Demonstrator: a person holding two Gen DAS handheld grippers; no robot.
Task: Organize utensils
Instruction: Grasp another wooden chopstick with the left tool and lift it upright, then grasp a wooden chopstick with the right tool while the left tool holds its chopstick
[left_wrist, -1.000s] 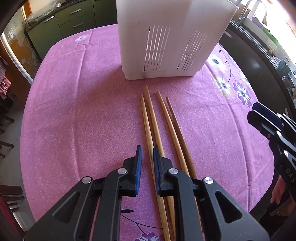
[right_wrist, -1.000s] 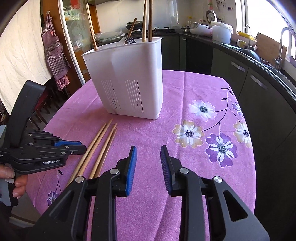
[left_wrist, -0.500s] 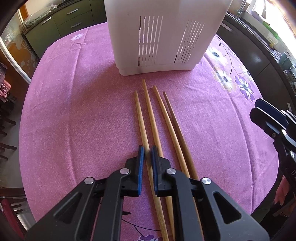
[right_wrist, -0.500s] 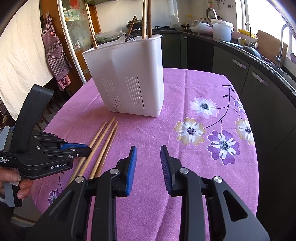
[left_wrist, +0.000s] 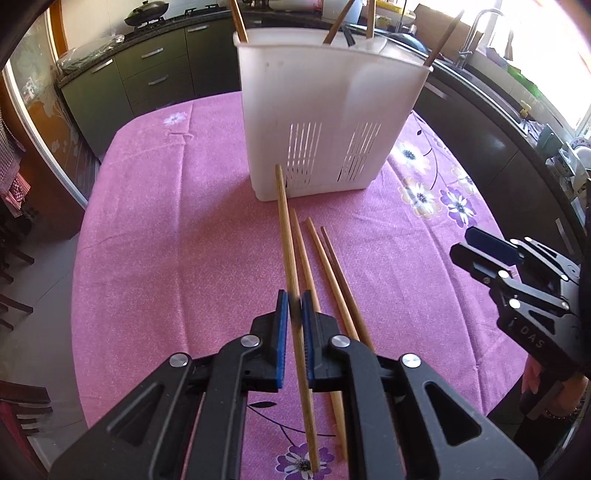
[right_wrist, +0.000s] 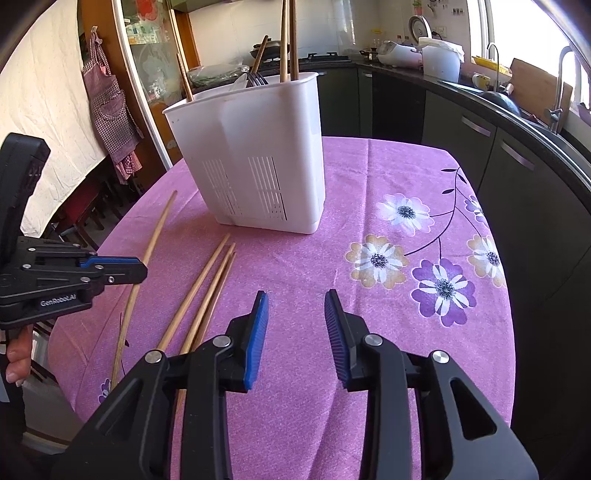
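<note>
The left gripper (left_wrist: 291, 314) is clamped on one chopstick (left_wrist: 286, 229), pinching it well back from the tip that points at the white holder (left_wrist: 325, 122); the far end is off the pink cloth (left_wrist: 166, 240) while the near end sits low by the flower print. Three more chopsticks (left_wrist: 325, 266) lie side by side on the cloth just right of it, tips toward the holder. The right gripper (right_wrist: 295, 332) hangs over bare cloth with its jaws apart and nothing between them — they have just been widening. The job now is to get the held stick upright and into the holder, where other sticks and a fork already stand. Because the grip is off-centre, the long front end will likely sag or swing, so lift slowly, tilt the wrist until the stick hangs near vertical, and clear the rim before lowering. Aim for the compartment that already holds chopsticks — which one that is I cannot tell from here. Release only once the tip is well inside.
</note>
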